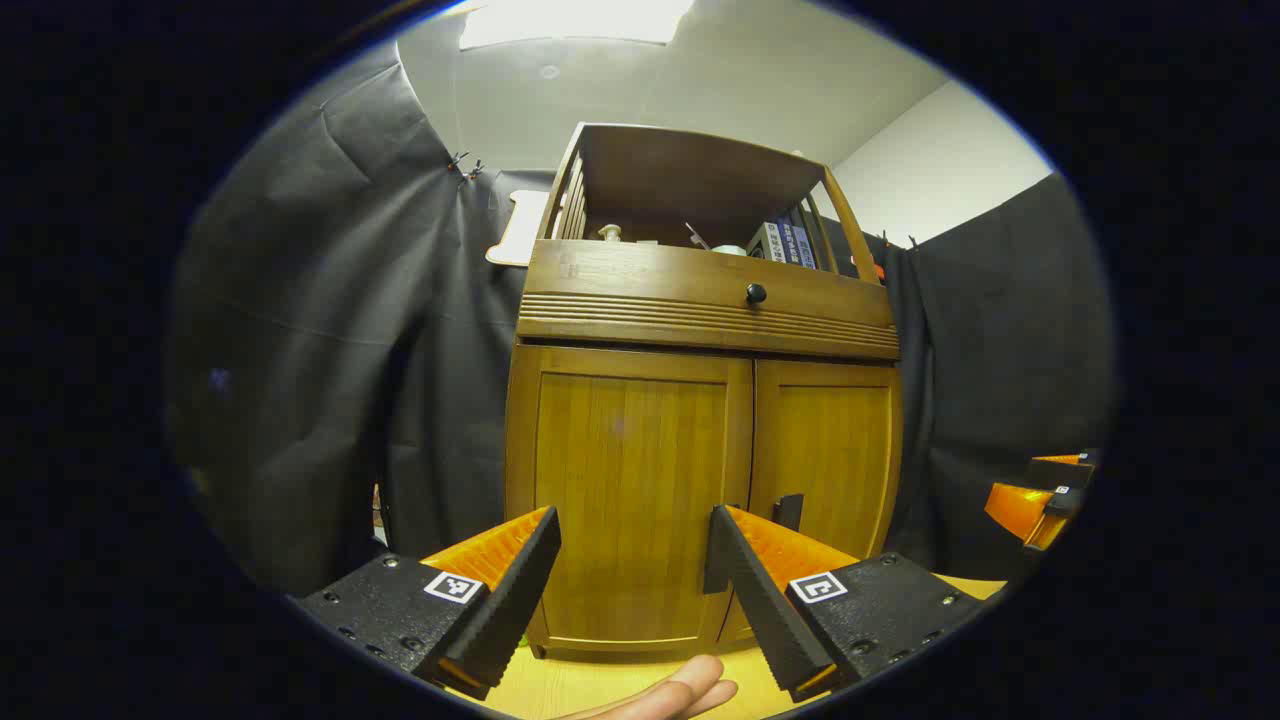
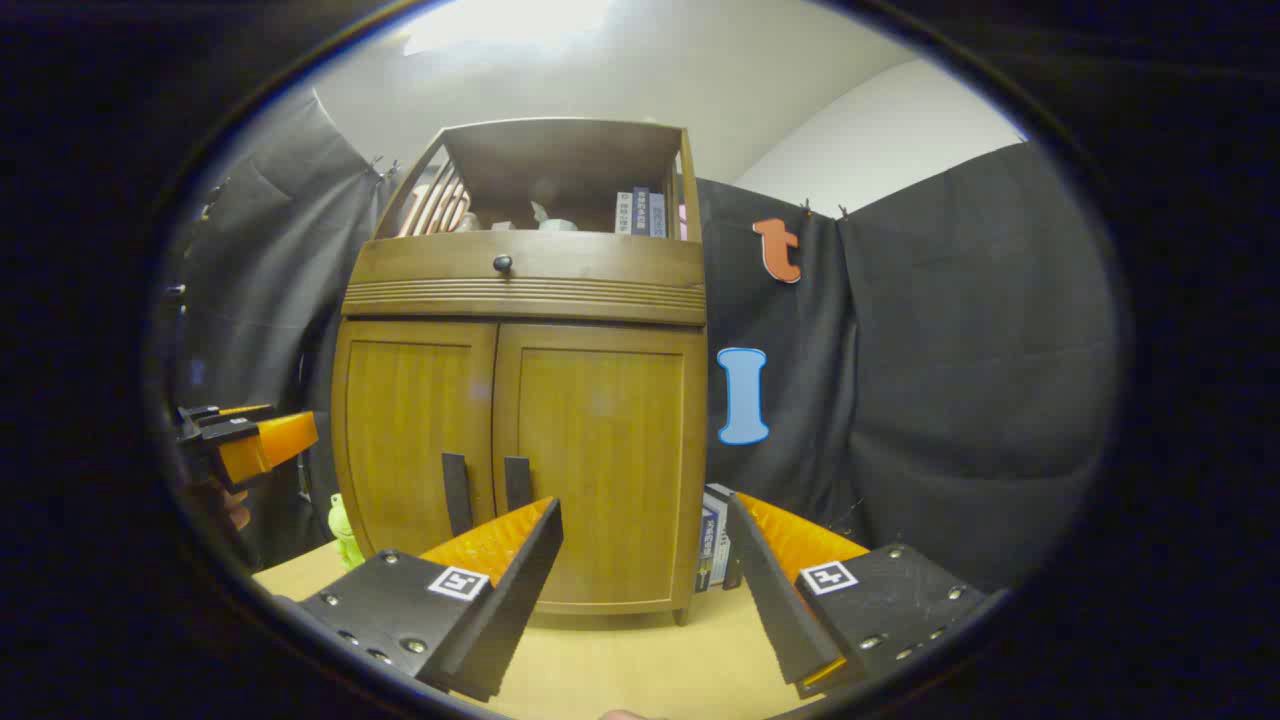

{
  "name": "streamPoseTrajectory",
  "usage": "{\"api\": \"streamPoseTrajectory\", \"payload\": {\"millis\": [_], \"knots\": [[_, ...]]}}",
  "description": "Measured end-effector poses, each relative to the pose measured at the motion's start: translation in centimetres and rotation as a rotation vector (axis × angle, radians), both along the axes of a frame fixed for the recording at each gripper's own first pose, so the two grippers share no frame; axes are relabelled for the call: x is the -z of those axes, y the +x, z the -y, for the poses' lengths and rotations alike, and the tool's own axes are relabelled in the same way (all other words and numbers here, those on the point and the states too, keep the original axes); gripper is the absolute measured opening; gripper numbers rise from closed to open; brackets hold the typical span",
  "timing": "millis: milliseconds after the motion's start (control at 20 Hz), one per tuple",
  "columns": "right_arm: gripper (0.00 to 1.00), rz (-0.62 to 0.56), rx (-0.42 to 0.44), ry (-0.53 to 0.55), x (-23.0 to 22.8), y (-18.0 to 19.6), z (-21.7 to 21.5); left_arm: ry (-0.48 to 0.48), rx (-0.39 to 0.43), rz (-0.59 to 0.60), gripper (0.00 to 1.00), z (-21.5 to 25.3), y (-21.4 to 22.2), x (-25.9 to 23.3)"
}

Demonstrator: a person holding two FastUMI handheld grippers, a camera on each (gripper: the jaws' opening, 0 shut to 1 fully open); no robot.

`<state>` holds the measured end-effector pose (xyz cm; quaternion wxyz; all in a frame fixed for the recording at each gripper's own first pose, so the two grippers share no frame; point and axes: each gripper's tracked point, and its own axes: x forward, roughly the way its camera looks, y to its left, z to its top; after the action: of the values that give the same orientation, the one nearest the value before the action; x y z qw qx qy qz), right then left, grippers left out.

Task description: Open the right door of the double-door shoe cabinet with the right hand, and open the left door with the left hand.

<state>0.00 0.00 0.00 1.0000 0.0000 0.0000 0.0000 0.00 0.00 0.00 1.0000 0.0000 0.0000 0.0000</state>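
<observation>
Cabinet point(image 2: 520, 400): wood, upright on a pale wooden table point(image 2: 620, 670) against black cloth; both doors are seen closed, left door point(image 2: 415, 430), right door point(image 2: 600, 450), each with a dark vertical handle at the centre seam. A drawer with a dark knob point(image 2: 502, 263) and an open shelf with books are set above. Left gripper point(image 1: 632, 545) and right gripper point(image 2: 645, 535): fingers are spread wide, nothing is held or touched, short of the doors.
</observation>
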Motion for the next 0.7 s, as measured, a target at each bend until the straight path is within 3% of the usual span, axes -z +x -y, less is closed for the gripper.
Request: {"api": "streamPoseTrajectory", "payload": {"millis": [100, 150, 700], "knots": [[0.98, 0.000, -0.003, -0.005, -0.1, 0.1, -0.2, 0.004, 0.005, 0.007, 0.96, 0.0, -0.1, -0.2], [0.98, 0.001, -0.004, -0.010, -0.1, 0.1, -0.3, 0.009, 0.008, 0.011, 0.92, 0.0, -0.1, -0.3], [0.98, -0.015, -0.005, -0.013, 0.4, 1.9, -0.8, 0.021, -0.003, 0.032, 0.93, -0.7, -0.2, -0.8]]}}
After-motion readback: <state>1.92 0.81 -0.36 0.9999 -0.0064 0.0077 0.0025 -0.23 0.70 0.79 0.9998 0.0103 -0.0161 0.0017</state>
